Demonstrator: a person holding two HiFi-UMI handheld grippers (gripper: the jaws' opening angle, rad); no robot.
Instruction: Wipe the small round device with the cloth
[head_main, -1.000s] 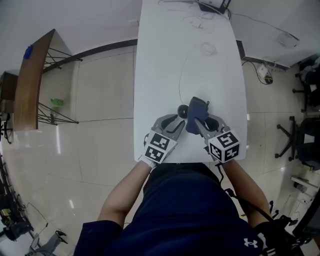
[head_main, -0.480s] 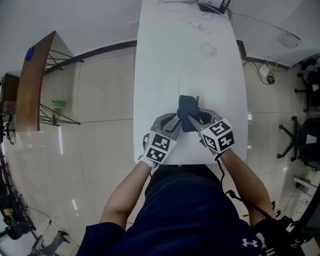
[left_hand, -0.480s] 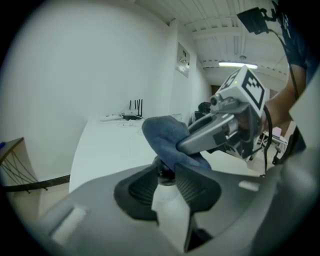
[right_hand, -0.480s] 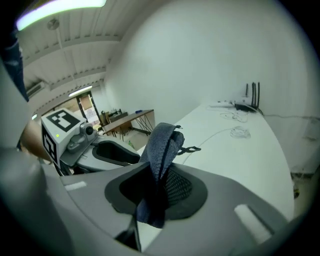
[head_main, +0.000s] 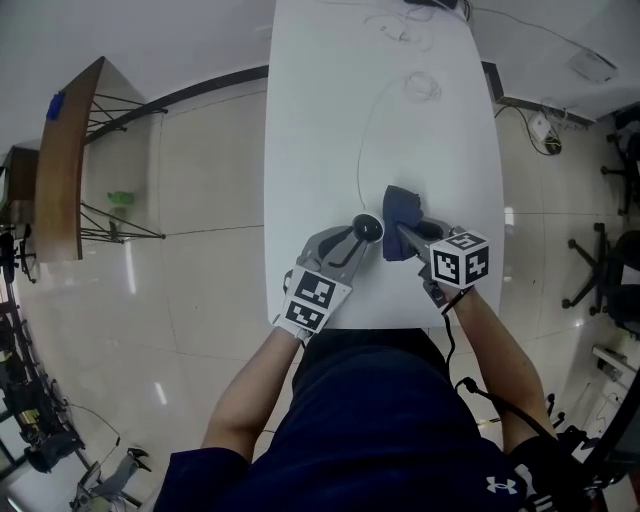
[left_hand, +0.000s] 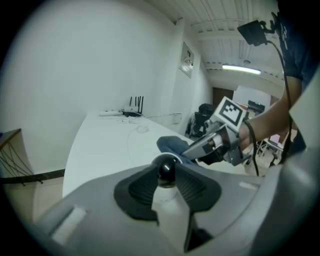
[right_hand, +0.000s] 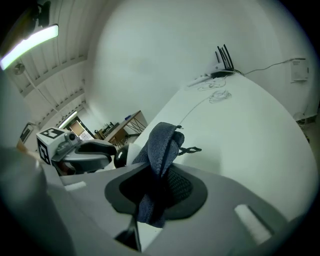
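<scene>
The small round device (head_main: 368, 228) is a black ball on a white body, with a thin white cable (head_main: 361, 150) running up the table. My left gripper (head_main: 362, 233) is shut on it; its jaws have just been closing with the device (left_hand: 166, 170) between the pads. A dark blue cloth (head_main: 401, 217) hangs folded from my right gripper (head_main: 402, 236), which is shut on it just right of the device. In the right gripper view the cloth (right_hand: 161, 148) stands up between the jaws, and the device (right_hand: 120, 156) shows at its left.
The white table (head_main: 320, 120) runs away from me, its near edge under my wrists. A cable coil (head_main: 421, 89) and a router (right_hand: 223, 71) lie at the far end. A wooden desk (head_main: 62, 170) stands on the left, an office chair (head_main: 600, 275) on the right.
The right gripper swept the cloth over the device, hiding it, then rolled and sank back to the right, so the device shows again. The left gripper stayed in place.
</scene>
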